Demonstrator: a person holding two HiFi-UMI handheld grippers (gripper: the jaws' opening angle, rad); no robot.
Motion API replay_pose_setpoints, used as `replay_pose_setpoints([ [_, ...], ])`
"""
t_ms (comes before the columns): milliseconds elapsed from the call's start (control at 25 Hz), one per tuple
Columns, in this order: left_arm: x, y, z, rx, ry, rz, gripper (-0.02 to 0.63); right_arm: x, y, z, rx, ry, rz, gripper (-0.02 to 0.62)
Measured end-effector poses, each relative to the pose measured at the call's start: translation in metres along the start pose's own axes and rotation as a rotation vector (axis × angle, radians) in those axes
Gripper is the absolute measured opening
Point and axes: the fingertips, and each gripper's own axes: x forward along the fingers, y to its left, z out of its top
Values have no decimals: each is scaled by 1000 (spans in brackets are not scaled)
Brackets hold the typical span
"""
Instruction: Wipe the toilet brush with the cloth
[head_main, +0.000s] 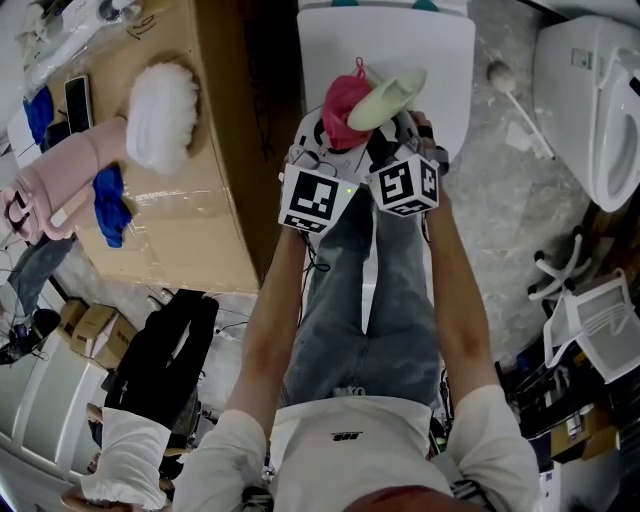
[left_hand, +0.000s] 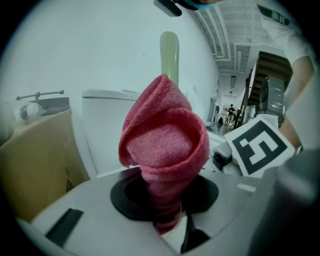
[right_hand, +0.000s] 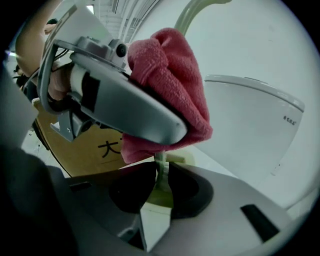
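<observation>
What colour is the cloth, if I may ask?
Pinkish red cloth; best seen in the left gripper view.

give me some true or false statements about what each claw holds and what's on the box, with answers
1. The left claw grips a red cloth. True.
2. The right claw is empty. False: it is shut on the pale green toilet brush.
3. The cloth lies flat on the cardboard box. False: it is held up beside the brush.
4. A white fluffy item lies on the box. True.
</observation>
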Motion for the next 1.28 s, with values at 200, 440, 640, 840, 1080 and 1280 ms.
replay_pose_setpoints([
  [200, -12, -3, 26, 17, -42, -14, 121, -1, 0, 0, 7, 14, 9, 75],
  [440, -24, -3, 54, 41, -70, -35, 121, 0, 1, 0, 8, 27, 13, 75],
  [640, -32, -3, 75, 30, -79, -64, 123, 1, 0, 0, 14, 33, 20, 75],
  [840, -39, -3, 104, 22, -125, -85, 127, 1, 0, 0, 16, 43, 20, 75],
  [1080, -46, -5, 133, -8, -147, -114, 150, 1, 0, -1, 20, 45, 26, 75],
  [1280, -49, -5, 154, -7, -156, -122, 170, 1, 0, 0, 22, 47, 28, 74],
])
